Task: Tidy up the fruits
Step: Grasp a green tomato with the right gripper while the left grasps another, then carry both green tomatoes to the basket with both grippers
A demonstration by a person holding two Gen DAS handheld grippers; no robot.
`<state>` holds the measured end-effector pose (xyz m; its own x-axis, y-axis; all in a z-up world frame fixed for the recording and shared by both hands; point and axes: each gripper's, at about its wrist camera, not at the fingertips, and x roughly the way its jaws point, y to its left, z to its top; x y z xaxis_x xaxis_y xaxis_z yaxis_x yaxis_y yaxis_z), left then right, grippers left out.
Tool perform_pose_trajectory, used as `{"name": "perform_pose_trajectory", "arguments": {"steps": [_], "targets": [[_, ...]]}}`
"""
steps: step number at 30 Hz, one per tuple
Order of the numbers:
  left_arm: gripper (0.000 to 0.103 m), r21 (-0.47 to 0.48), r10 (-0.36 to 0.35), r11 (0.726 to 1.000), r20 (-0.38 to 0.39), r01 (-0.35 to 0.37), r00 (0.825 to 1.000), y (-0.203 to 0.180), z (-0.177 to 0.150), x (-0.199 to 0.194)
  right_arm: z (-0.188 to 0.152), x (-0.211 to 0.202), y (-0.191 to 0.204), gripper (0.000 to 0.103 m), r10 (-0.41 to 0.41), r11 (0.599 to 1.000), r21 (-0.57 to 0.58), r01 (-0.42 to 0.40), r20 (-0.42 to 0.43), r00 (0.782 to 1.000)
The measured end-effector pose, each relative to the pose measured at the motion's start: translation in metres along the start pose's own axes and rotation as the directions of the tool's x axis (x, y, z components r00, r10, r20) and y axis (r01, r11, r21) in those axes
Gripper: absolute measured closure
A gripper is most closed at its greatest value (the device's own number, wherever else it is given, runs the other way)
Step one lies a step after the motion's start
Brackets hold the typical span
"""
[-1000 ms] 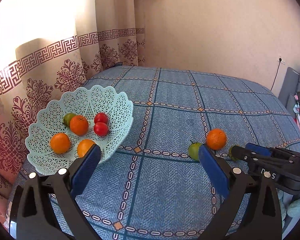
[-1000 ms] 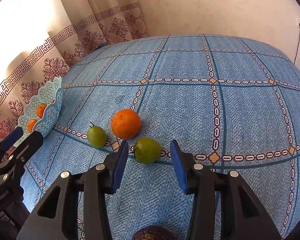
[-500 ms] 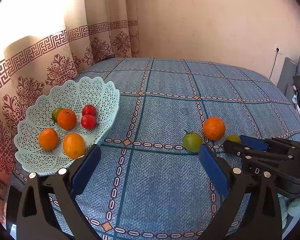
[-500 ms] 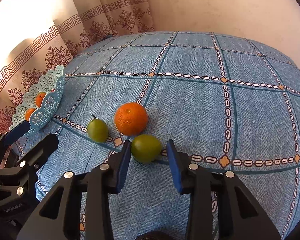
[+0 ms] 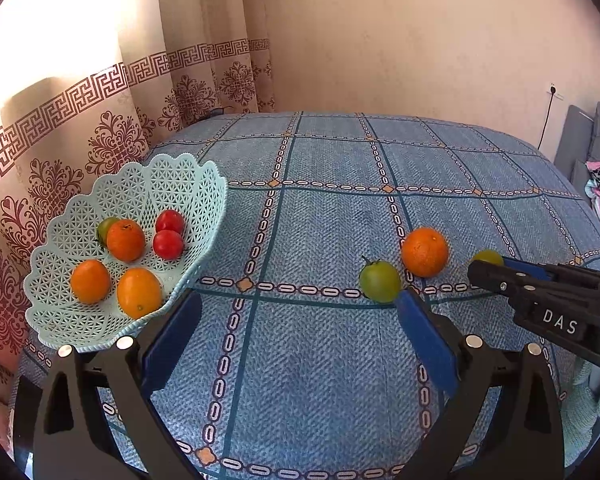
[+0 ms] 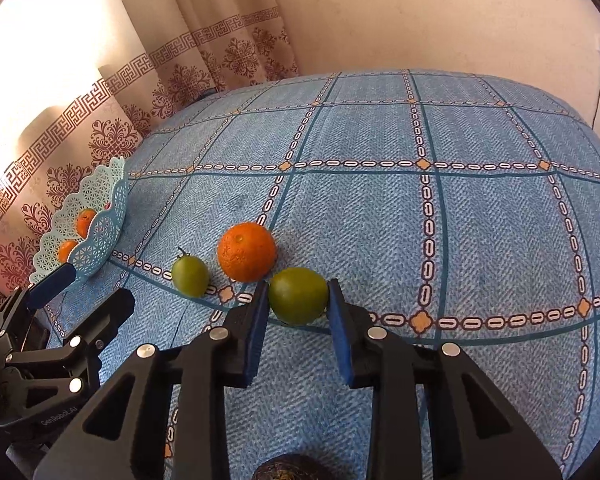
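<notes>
Blue pads of your right gripper [image 6: 298, 300] stand on either side of a green fruit [image 6: 298, 295], which sits between the fingertips on the blue checked cloth [image 6: 440, 220] of the surface. The pads look to be touching or very nearly touching the fruit's sides; you cannot tell from either view whether they are pressing it. The fruit rests on the cloth.

Just ahead of this gripper and slightly to its left lies an orange [image 6: 247, 251], close against the green fruit. Further left, apart from the orange, sits a small green tomato [image 6: 190, 277] with its stalk up.

Your left gripper [image 5: 296, 322] hangs above the cloth with its fingers spread wide and nothing between them. The small green tomato lies just beyond its right fingertip [image 5: 410, 304], with the orange past that. Ahead and to the left of this gripper stands a pale green lattice basket [image 5: 180, 184], its near rim just beside the left fingertip. The basket holds three oranges [image 5: 126, 239], two red tomatoes [image 5: 168, 244] and one green fruit partly hidden behind an orange.

At the bottom edge of the right wrist view, below the gripper, a dark rough-skinned round thing [image 6: 290, 468] shows only in part. A patterned curtain [image 5: 120, 112] hangs behind the basket.
</notes>
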<state>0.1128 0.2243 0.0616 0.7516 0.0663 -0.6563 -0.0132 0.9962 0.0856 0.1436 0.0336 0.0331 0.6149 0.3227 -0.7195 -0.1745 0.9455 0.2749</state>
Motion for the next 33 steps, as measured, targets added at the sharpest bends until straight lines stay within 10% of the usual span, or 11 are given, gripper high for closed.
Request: {"name": "perform_pose_trajectory", "arguments": {"steps": [12, 26, 33], "targets": [[0.012, 0.067, -0.117, 0.990, -0.096, 0.124, 0.988, -0.028, 0.004, 0.034, 0.004, -0.014, -0.011, 0.073, -0.085, 0.996, 0.012, 0.085, 0.054, 0.995], [0.068, 0.066, -0.178, 0.980, -0.151, 0.189, 0.972, -0.038, 0.006, 0.061, 0.002, -0.015, -0.009, 0.073, -0.091, 0.996, 0.013, 0.091, 0.062, 0.994], [0.072, 0.064, -0.167, 0.982, -0.120, 0.175, 0.979, -0.037, 0.003, 0.053, 0.001, -0.013, -0.005, 0.073, -0.111, 0.994, -0.001, 0.111, 0.067, 0.992]]}}
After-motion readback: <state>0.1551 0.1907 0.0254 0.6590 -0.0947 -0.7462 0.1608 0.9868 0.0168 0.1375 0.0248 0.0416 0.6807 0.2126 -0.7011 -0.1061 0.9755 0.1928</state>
